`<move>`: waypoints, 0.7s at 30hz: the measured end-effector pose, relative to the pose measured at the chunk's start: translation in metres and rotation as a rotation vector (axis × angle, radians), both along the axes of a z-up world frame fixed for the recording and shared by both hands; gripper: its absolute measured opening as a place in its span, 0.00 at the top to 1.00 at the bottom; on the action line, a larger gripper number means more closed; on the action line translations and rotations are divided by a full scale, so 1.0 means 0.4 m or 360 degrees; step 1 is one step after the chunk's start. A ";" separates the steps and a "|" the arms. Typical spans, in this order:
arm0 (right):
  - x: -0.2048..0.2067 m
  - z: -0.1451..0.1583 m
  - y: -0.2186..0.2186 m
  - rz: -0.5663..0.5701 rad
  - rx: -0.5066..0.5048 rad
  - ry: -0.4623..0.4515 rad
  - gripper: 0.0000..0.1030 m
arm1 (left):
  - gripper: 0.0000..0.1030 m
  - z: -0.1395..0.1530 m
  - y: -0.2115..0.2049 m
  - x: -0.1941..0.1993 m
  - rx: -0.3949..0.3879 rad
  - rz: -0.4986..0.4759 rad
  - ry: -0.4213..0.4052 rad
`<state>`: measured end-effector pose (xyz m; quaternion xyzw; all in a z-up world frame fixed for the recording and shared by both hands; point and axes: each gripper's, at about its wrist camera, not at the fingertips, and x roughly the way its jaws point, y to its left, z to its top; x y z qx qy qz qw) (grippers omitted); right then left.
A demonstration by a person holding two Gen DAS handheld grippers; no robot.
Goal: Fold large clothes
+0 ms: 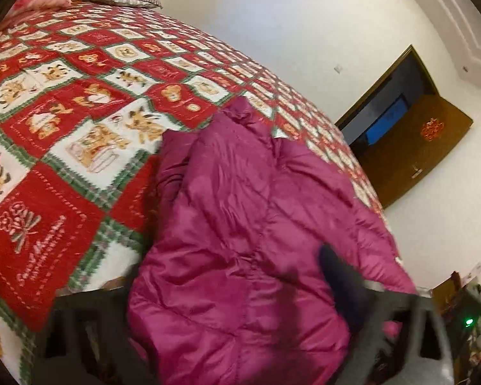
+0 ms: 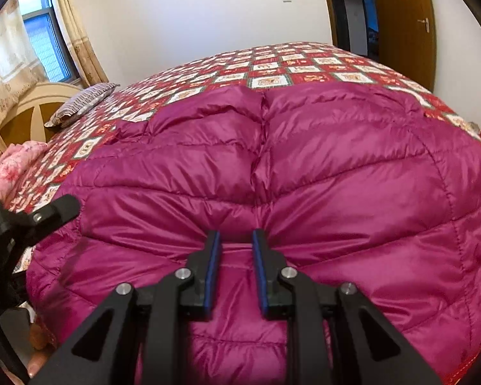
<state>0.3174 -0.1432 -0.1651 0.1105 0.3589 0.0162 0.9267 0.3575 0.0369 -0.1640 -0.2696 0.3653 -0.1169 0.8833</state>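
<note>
A magenta quilted down jacket (image 2: 304,166) lies spread on the bed; it also shows in the left wrist view (image 1: 240,240). My right gripper (image 2: 236,240) has its blue-padded fingers (image 2: 215,266) closed narrowly on a pinch of the jacket's near edge. In the left wrist view my left gripper is blurred at the bottom; one finger (image 1: 343,282) lies over the jacket and jacket fabric fills the gap. The left gripper also shows at the left edge of the right wrist view (image 2: 48,215), beside the jacket's left edge.
The bed carries a red, white and green patchwork quilt (image 1: 80,112). A striped pillow (image 2: 83,102) and pink bedding (image 2: 12,166) lie at the headboard. A brown door (image 2: 404,22) stands beyond the far side. A window with curtains (image 2: 41,41) is at the left.
</note>
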 end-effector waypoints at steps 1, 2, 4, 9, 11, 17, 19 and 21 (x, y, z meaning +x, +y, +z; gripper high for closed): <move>0.000 0.000 -0.001 -0.0001 0.0006 0.0001 0.78 | 0.46 0.013 -0.012 0.001 0.0024 -0.0029 -0.0019; -0.001 0.000 -0.004 -0.0001 0.0015 0.0002 0.78 | 0.55 0.025 -0.020 -0.001 0.0045 -0.0051 -0.0041; -0.001 0.000 -0.006 -0.0002 0.0030 0.0007 0.78 | 0.67 0.056 -0.042 -0.004 0.0091 -0.0098 -0.0090; 0.001 -0.003 -0.024 -0.0002 0.0135 0.0019 0.78 | 0.78 0.119 -0.073 -0.010 0.0101 -0.0169 -0.0185; -0.001 -0.005 -0.033 -0.0008 0.0197 0.0022 0.78 | 0.80 0.150 -0.091 -0.018 0.0112 -0.0210 -0.0232; -0.018 -0.011 -0.041 -0.0030 0.0419 0.0047 0.78 | 0.84 0.210 -0.136 -0.048 0.0132 -0.0336 -0.0345; -0.022 -0.013 -0.034 -0.0018 0.0499 0.0064 0.78 | 0.85 0.236 -0.151 -0.069 0.0155 -0.0384 -0.0389; -0.025 -0.017 -0.021 0.0012 0.0604 0.0089 0.78 | 0.86 0.258 -0.164 -0.087 0.0197 -0.0418 -0.0429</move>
